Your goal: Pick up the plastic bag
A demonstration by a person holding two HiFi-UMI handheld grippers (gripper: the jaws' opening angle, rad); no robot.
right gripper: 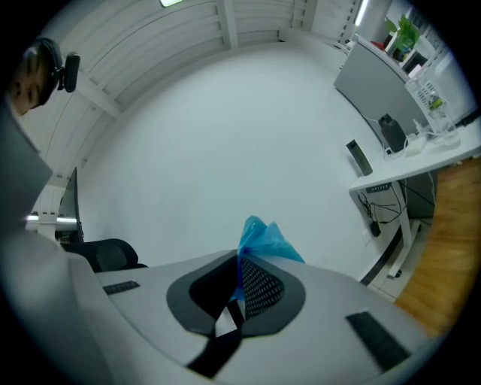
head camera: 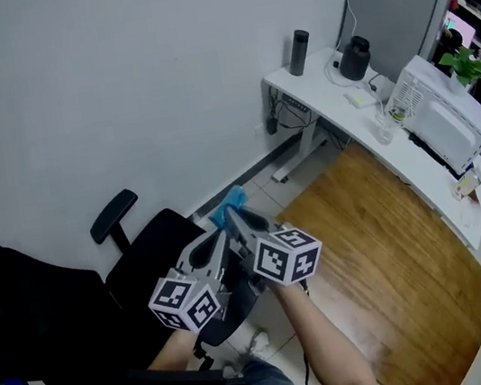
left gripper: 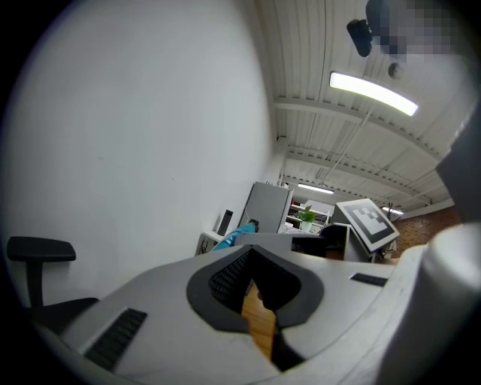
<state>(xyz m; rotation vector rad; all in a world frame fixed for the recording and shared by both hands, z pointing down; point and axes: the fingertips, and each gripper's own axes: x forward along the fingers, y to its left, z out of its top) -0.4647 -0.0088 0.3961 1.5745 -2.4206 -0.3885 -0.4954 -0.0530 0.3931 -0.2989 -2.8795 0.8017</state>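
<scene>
1. The left gripper (left gripper: pixel 252 252) is nearest, jaws pressed together; I can't tell whether they catch any film.
2. Just beside it, the right gripper (right gripper: pixel 239 259) pinches the blue plastic bag (right gripper: pixel 264 239), up above the black chair (head camera: pixel 32 313).
3. I'd lift steadily with a firm pinch, so the thin film can't slip.
4. Most of the bag hides behind the jaws.

Floor below me: pale tiles (head camera: pixel 264 194) along wall, wooden boards (head camera: pixel 388 254) to right. Black office chair (head camera: pixel 50 310) stands at left. White desk (head camera: pixel 327 81) stands by wall, its foot on tiles. On desk I see dark cylinder (head camera: pixel 298 52), dark rounded thing (head camera: pixel 354 58) just beside grey upright panel (head camera: pixel 392 6), white boxy machine (head camera: pixel 437 113), green plant (head camera: pixel 466 65) behind it
</scene>
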